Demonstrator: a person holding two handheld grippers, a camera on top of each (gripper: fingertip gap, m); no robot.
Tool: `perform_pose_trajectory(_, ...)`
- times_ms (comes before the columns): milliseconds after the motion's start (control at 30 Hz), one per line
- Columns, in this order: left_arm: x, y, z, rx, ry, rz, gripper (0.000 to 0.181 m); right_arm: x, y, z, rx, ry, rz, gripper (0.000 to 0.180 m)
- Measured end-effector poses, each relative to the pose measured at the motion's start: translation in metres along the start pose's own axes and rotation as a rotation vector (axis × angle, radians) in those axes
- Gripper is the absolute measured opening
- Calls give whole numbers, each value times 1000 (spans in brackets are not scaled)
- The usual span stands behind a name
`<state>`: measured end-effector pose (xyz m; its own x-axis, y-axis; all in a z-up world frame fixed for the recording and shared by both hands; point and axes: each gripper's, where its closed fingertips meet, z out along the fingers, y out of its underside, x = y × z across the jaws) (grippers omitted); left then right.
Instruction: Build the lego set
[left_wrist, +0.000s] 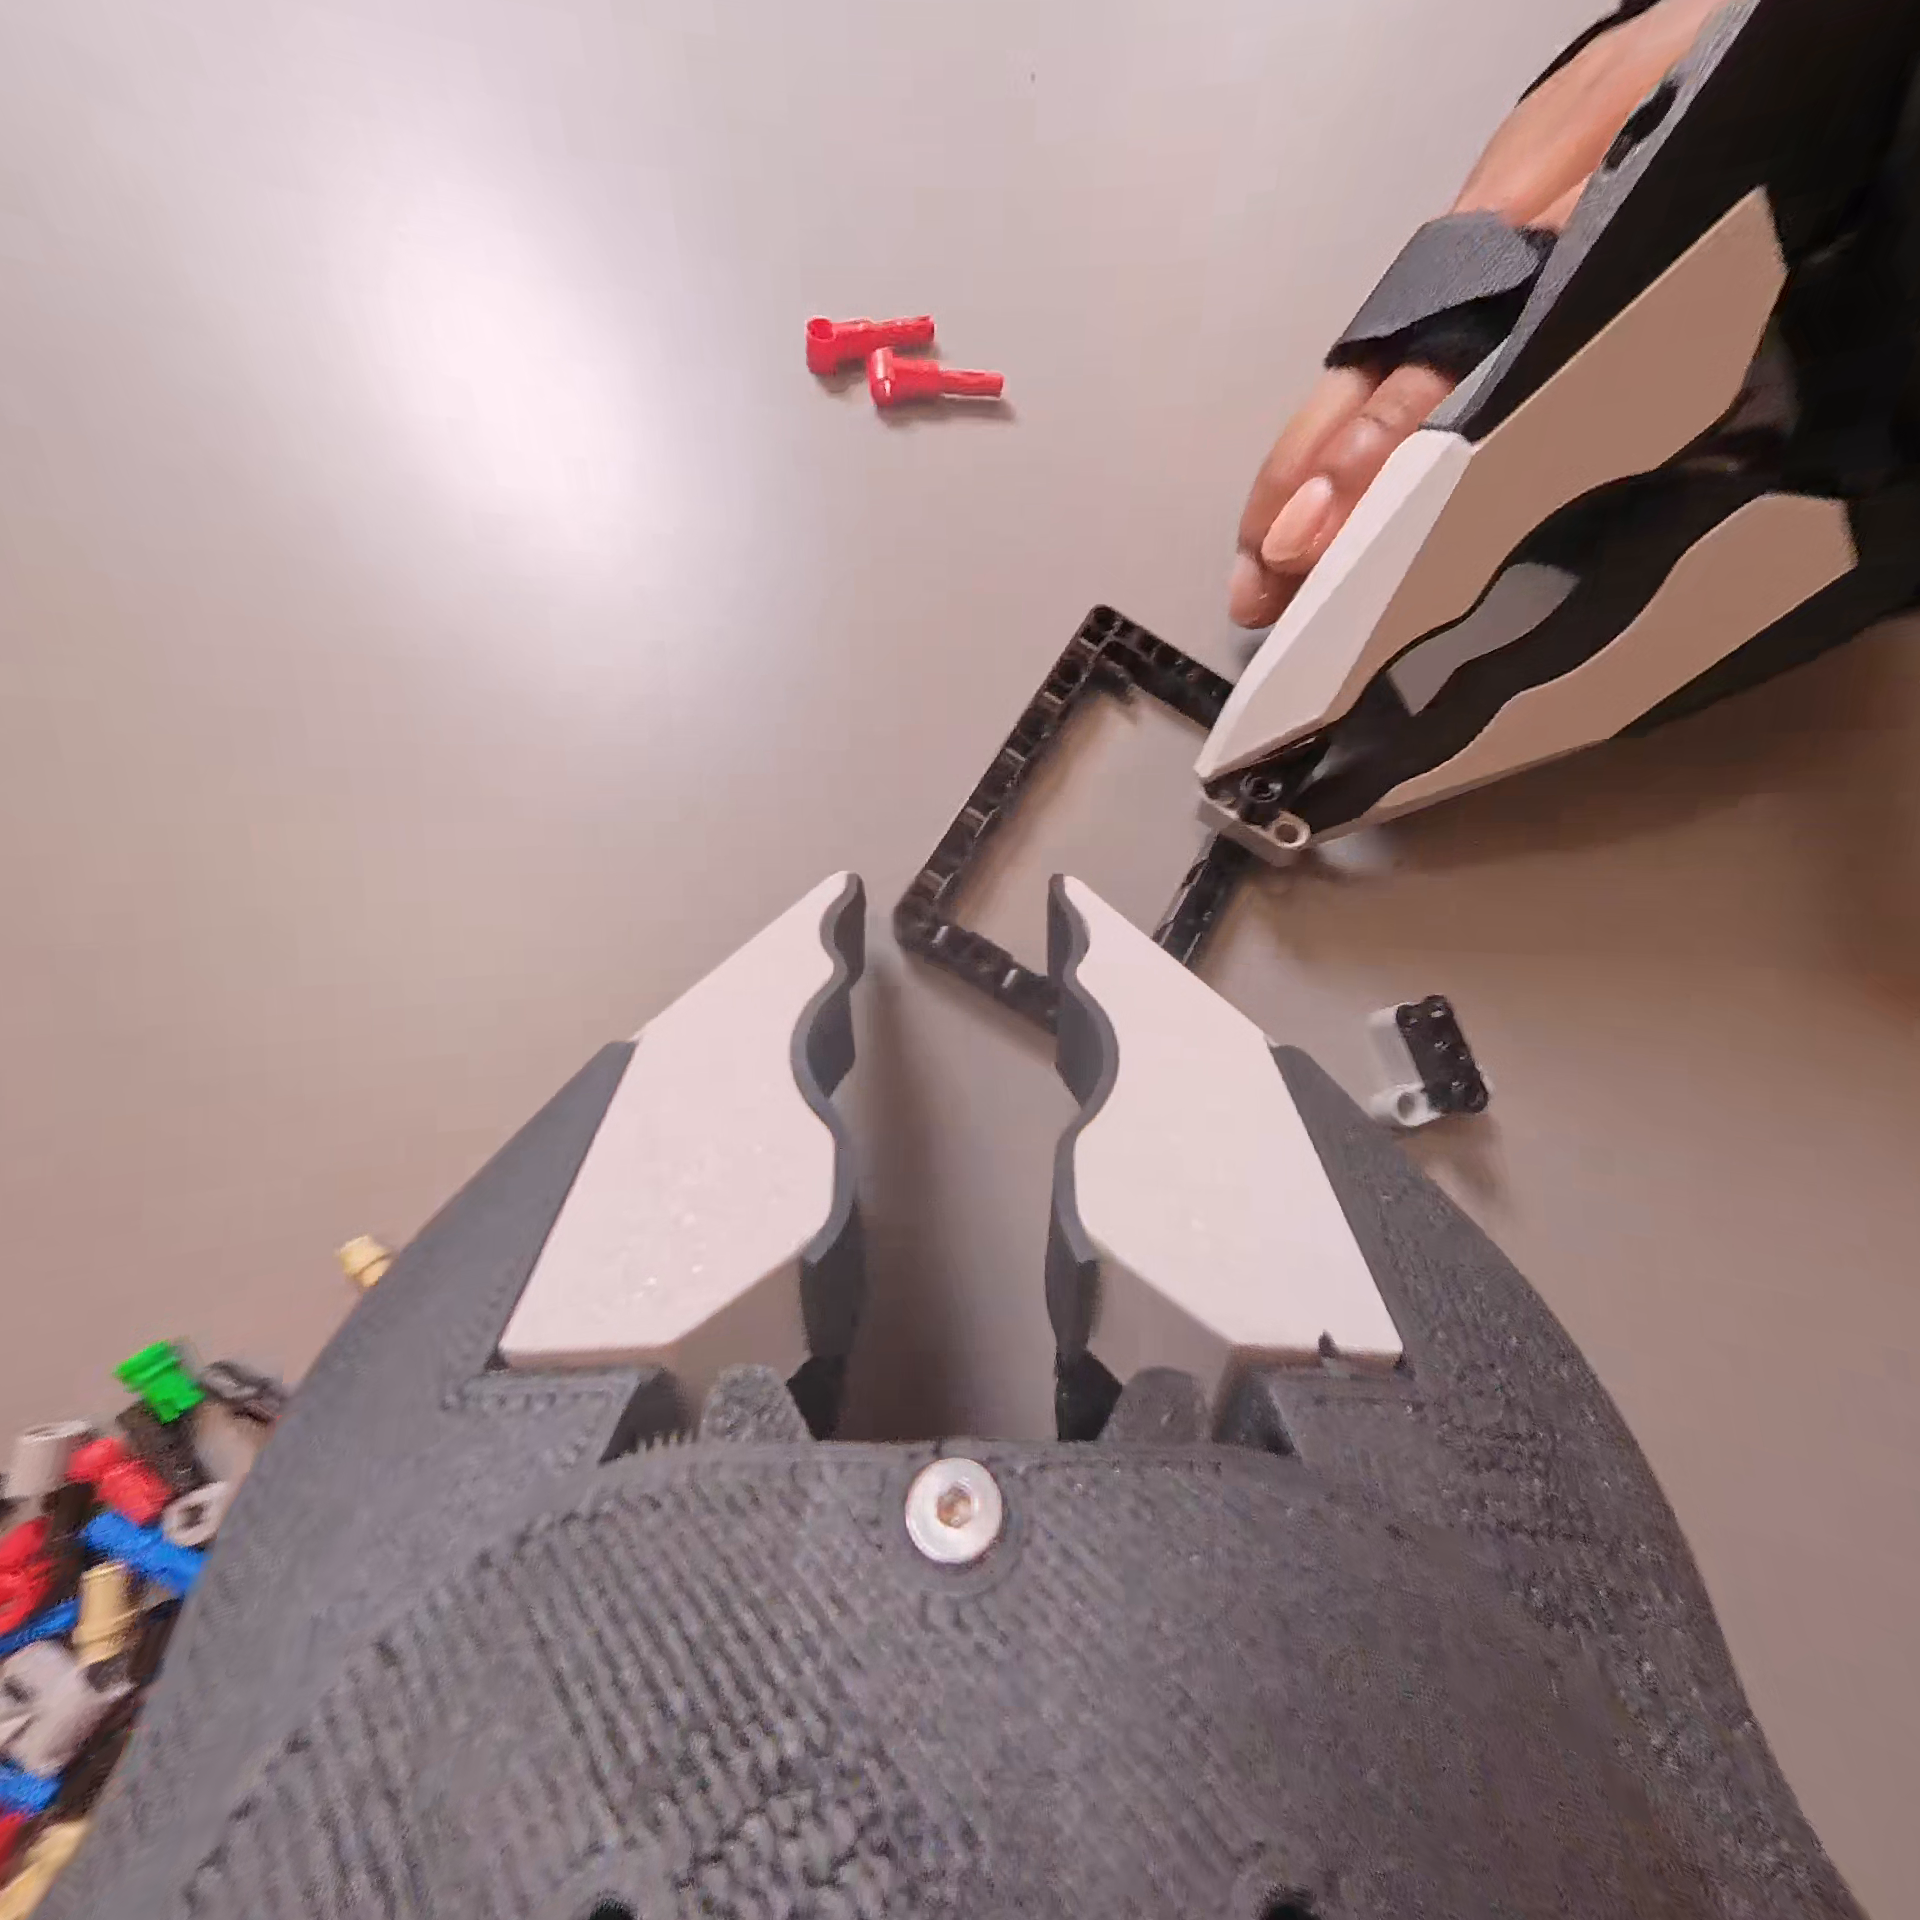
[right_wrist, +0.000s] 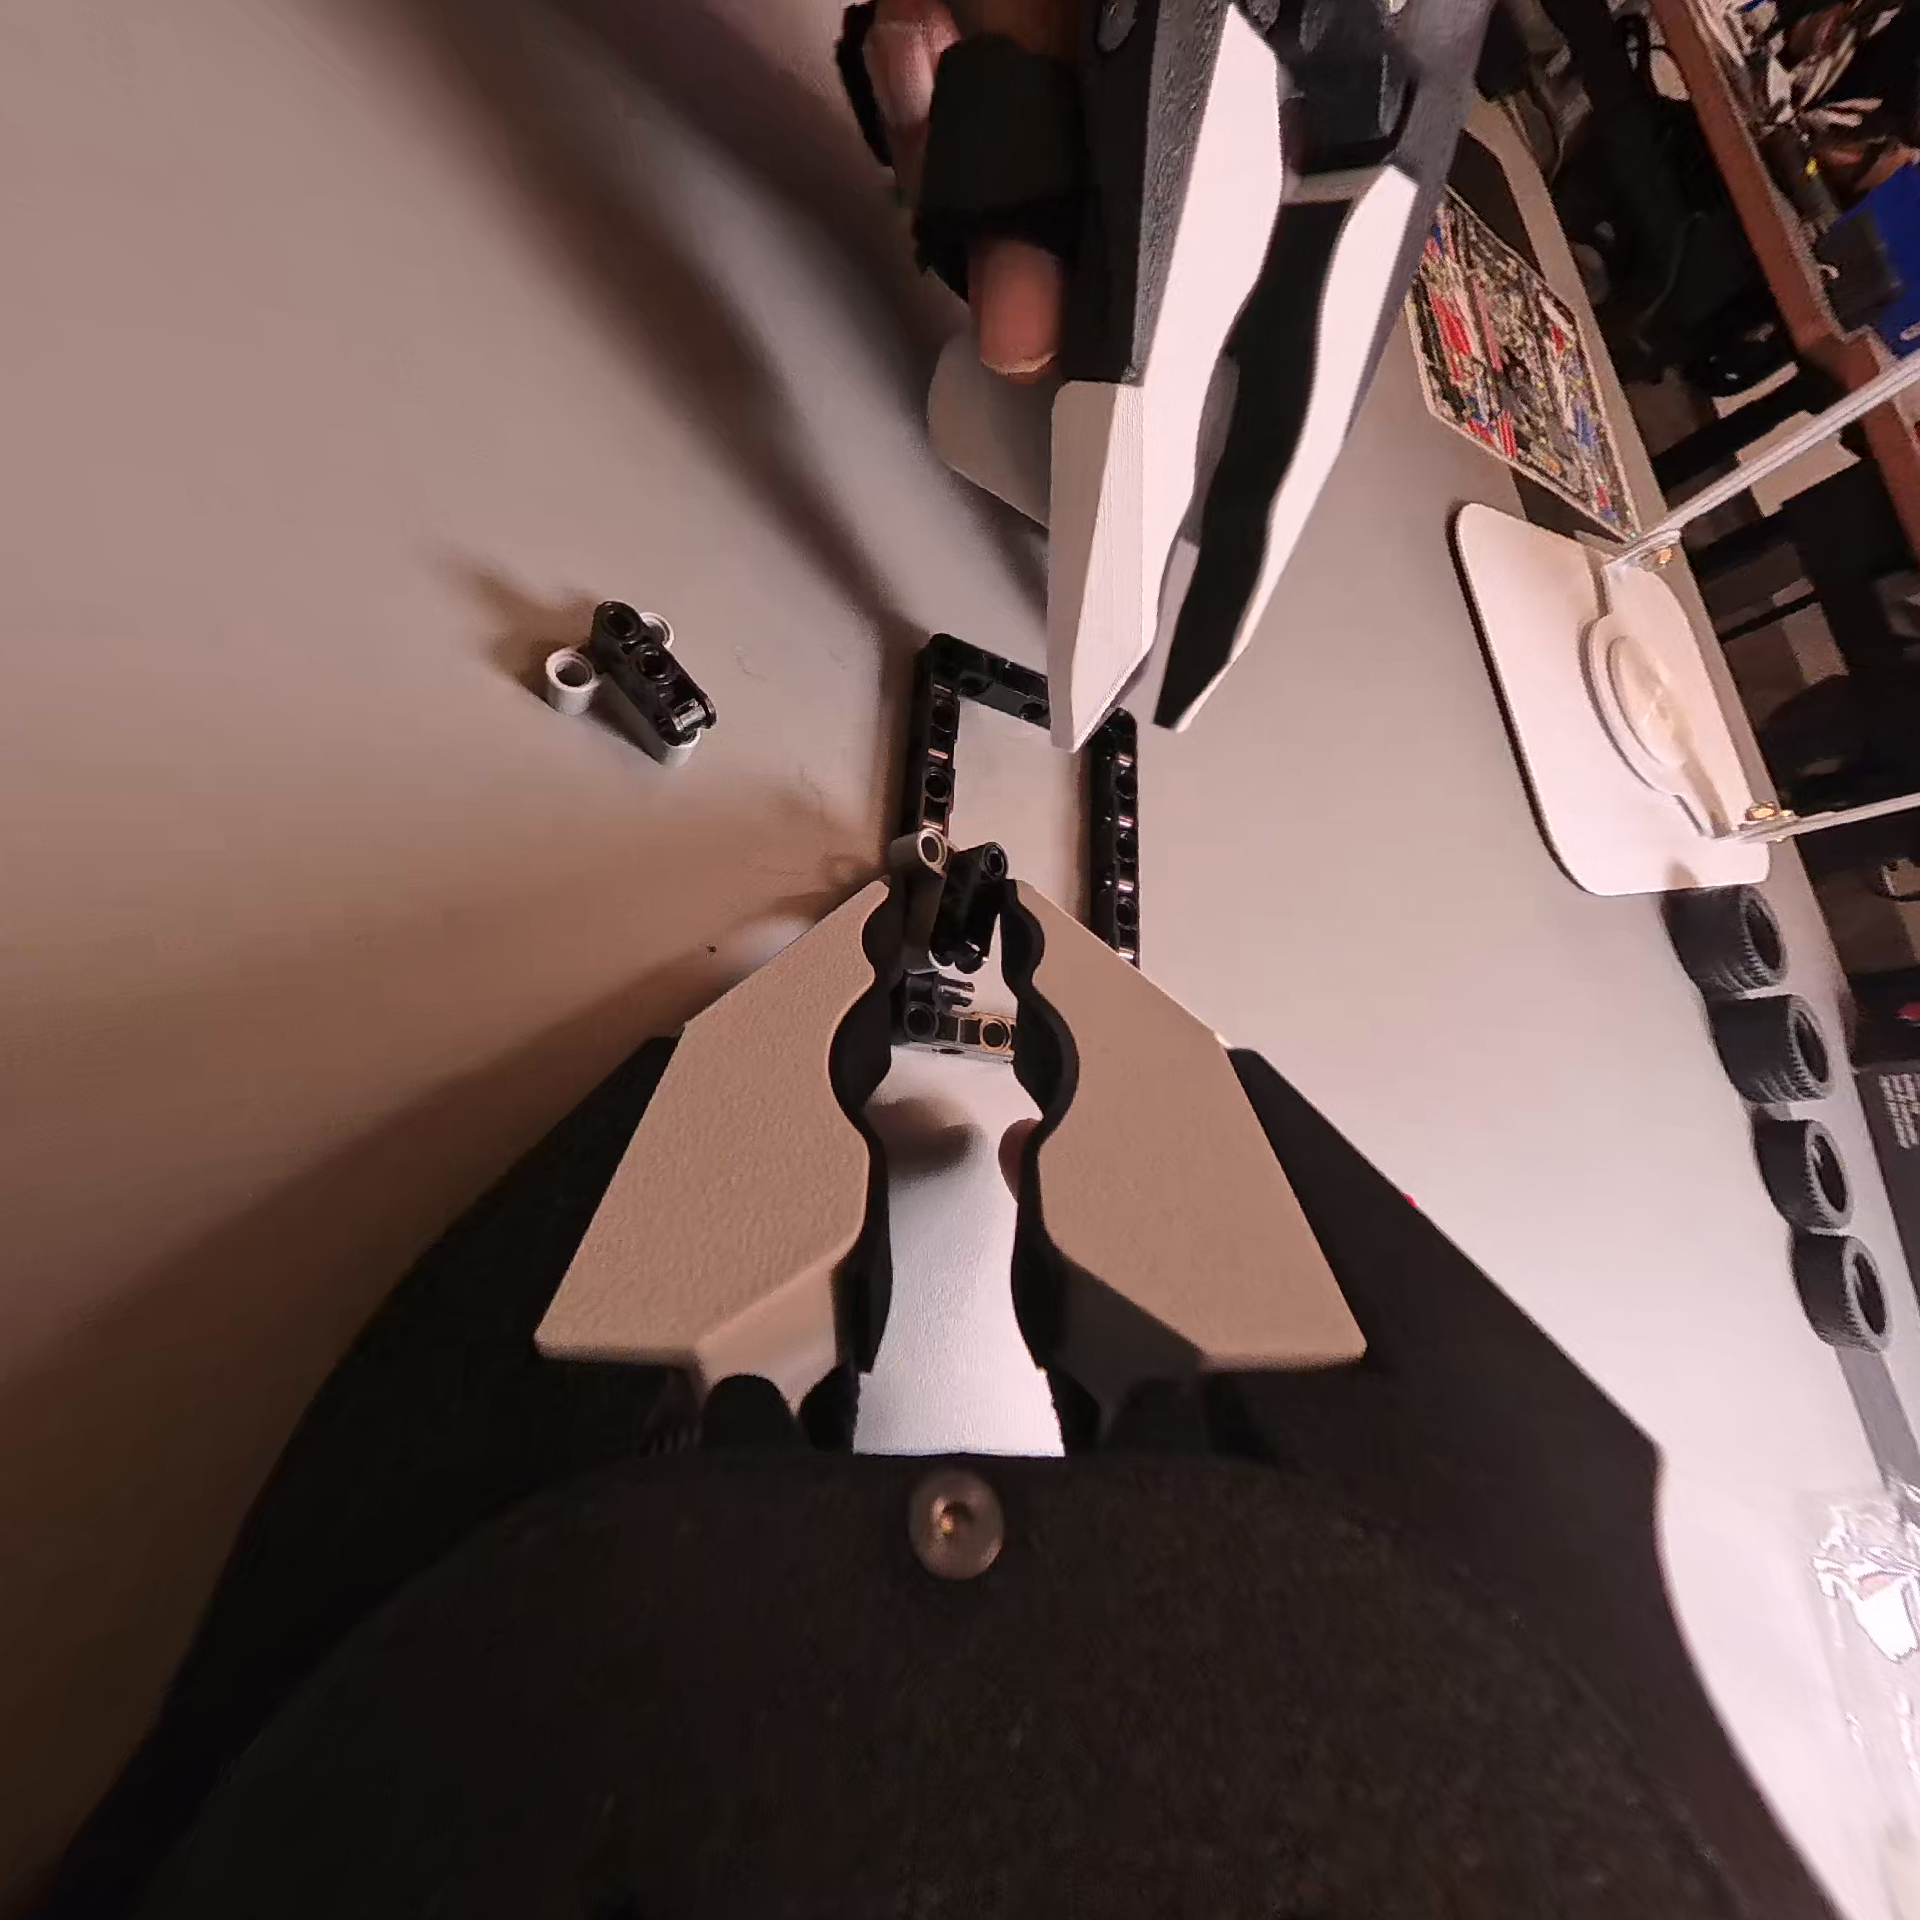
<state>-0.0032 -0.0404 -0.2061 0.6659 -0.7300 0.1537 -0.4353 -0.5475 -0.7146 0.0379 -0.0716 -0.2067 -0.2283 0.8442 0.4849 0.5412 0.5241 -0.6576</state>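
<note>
In the left wrist view, the left tongs (left_wrist: 956, 904) are hanging spread and empty over the bench (left_wrist: 416, 623). The black frame (left_wrist: 997, 821) is lying flat just beyond their tips, toward one o'clock, its long sides running from about seven to one o'clock. At two o'clock the right tongs (left_wrist: 1262, 805) are pinching a small grey-and-black connector (left_wrist: 1257, 816) right at the frame's far side. Two red pins (left_wrist: 899, 358) are sitting well apart at twelve o'clock, a spare connector (left_wrist: 1429, 1060) at three, and a loose heap of parts (left_wrist: 73, 1558) at eight.

In the right wrist view, the right tongs (right_wrist: 951, 894) are gripping the connector (right_wrist: 951, 883) directly above the frame (right_wrist: 1117, 831), whose long axis is running toward twelve o'clock. The left tongs (right_wrist: 1127, 717) are hovering spread at the frame's far end. By my judgement, the right tongs are the nearer, and seating the connector depends on lining it up with the frame's near rail.
</note>
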Motion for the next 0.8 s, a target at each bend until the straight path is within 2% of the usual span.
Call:
perform_pose_trajectory(133, -6, 5, 5, -100, -8, 49, 43, 1, -9, -10, 52, -28, 37, 15)
perform_pose_trajectory(200, -6, 4, 8, -139, 12, 74, 32, 10, -7, -22, 60, -54, 145, 16)
perform_pose_trajectory(300, -10, 5, 10, -191, -15, 121, 13, 35, 28, -43, -67, -17, 304, 16)
perform_pose_trajectory(367, -11, 5, 9, -190, -36, 155, 12, 51, 53, -55, -130, 60, 319, 16)
perform_pose_trajectory(500, -13, 5, 9, -159, -90, 164, 9, 39, 91, -58, -327, -77, 449, 17)
perform_pose_trajectory(567, -13, 4, 7, -157, -130, 193, 8, 41, 93, -57, -368, -162, 514, 18)
perform_pose_trajectory(633, -13, 0, 4, -133, -161, 212, 7, 49, 97, -54, -418, -185, 491, 22)
perform_pose_trajectory(700, -14, -5, -1, -93, -197, 228, 7, 55, 91, -52, -414, -205, 475, 40)
perform_pose_trajectory(800, -16, -15, -14, -2, -279, 281, 7, 72, 53, -53, -210, -173, 504, 48)
